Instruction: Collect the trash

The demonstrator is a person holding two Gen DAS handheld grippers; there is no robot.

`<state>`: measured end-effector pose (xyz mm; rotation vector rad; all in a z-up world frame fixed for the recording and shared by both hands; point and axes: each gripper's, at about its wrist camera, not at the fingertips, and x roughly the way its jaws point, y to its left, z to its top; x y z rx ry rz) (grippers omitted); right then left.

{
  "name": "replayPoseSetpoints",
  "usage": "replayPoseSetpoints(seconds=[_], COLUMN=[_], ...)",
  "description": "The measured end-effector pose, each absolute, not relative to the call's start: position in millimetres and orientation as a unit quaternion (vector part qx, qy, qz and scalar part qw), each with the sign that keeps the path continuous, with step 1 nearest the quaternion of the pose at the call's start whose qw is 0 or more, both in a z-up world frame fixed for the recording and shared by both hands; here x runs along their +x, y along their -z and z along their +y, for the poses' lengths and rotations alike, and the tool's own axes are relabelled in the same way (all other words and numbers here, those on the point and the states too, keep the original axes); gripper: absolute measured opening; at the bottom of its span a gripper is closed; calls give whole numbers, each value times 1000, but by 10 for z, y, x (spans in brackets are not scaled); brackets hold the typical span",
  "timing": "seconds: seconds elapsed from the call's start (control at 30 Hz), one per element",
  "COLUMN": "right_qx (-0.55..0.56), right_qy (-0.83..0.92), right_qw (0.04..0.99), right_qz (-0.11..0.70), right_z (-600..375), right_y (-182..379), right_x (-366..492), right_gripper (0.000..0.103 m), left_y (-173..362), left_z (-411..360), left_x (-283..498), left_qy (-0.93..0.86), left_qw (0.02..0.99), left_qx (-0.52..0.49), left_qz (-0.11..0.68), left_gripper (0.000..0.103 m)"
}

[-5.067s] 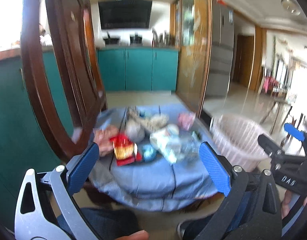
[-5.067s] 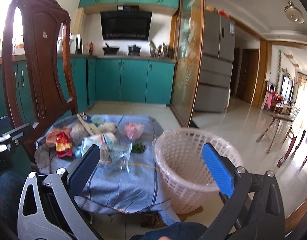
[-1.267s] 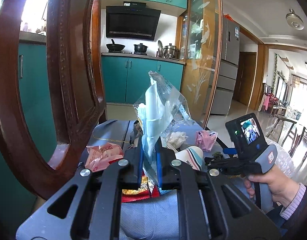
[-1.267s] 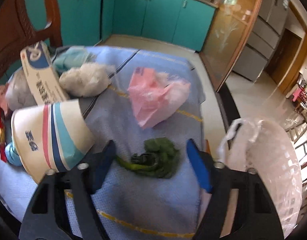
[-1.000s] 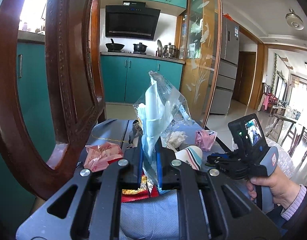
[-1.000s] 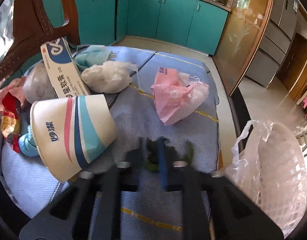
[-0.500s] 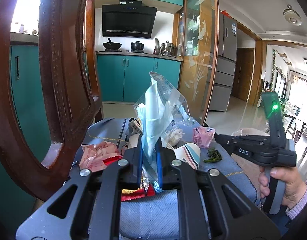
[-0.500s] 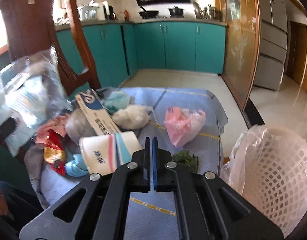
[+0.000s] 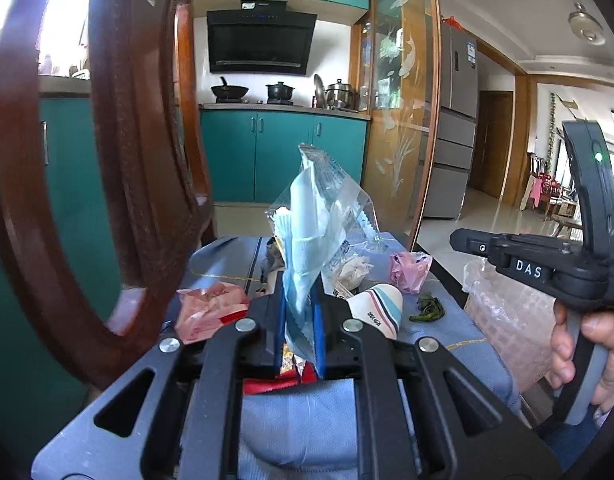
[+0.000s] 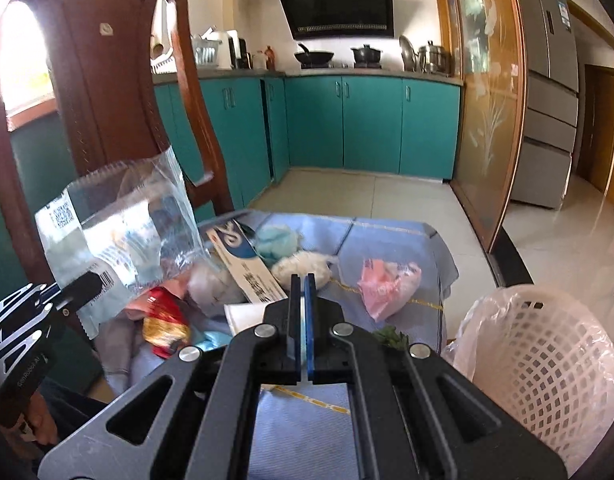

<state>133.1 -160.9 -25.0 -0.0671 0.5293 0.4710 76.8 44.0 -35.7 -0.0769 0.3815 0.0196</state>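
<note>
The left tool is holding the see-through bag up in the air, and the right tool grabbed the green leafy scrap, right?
Not quite. The left tool does hold the see-through bag up, but the right tool is shut on nothing. The left wrist view shows the green leafy scrap lying on the blue cloth.

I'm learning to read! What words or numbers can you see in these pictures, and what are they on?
"DAS": white letters on the right gripper.
Paper cup: blue print, too small to read.
Clear wrapper in the left gripper: a square code and barcode, its print too blurred.
White and blue box: small print, unreadable.
Fridge: a sticker, too small.
</note>
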Motion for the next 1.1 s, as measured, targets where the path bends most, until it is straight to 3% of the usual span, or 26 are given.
replayPoseSetpoints(seconds=[0.2, 0.53, 0.63, 0.73, 0.77, 0.83, 0.87, 0.9, 1.1], right_qx=[-12, 43, 15, -3, 2, 24, 29, 20, -88], right_qy=[-241, -264, -237, -227, -232, -248, -260, -267, -223], right_qw=[936, 921, 919, 908, 896, 879, 872, 873, 891], right_qz=[256, 284, 315, 353, 377, 407, 414, 408, 386], right_z=[-1664, -1808, -1724, -1682, -1655, -1554, -1458, -1347, -938], right_y=[189, 54, 285, 637, 756, 859, 878, 872, 971], right_x=[1299, 1679, 1860, 1945, 1995, 2059, 2074, 2057, 1970], right_gripper=[2, 2, 3, 10, 16, 40, 67, 86, 96], left_y=[150, 238, 285, 302, 300, 318, 325, 334, 350], left_z=[543, 774, 753, 639, 609, 531, 497, 478, 500], left_x=[625, 633, 686, 716, 731, 767, 787, 785, 773], left_qy=[32, 24, 25, 23, 24, 24, 21, 19, -1], left_qw=[987, 985, 981, 981, 981, 981, 981, 981, 982], left_qx=[-63, -51, -56, -44, -43, -34, -27, -23, -18], left_qz=[145, 163, 182, 186, 188, 190, 191, 191, 190], left_gripper=[13, 13, 13, 13, 13, 14, 14, 14, 15])
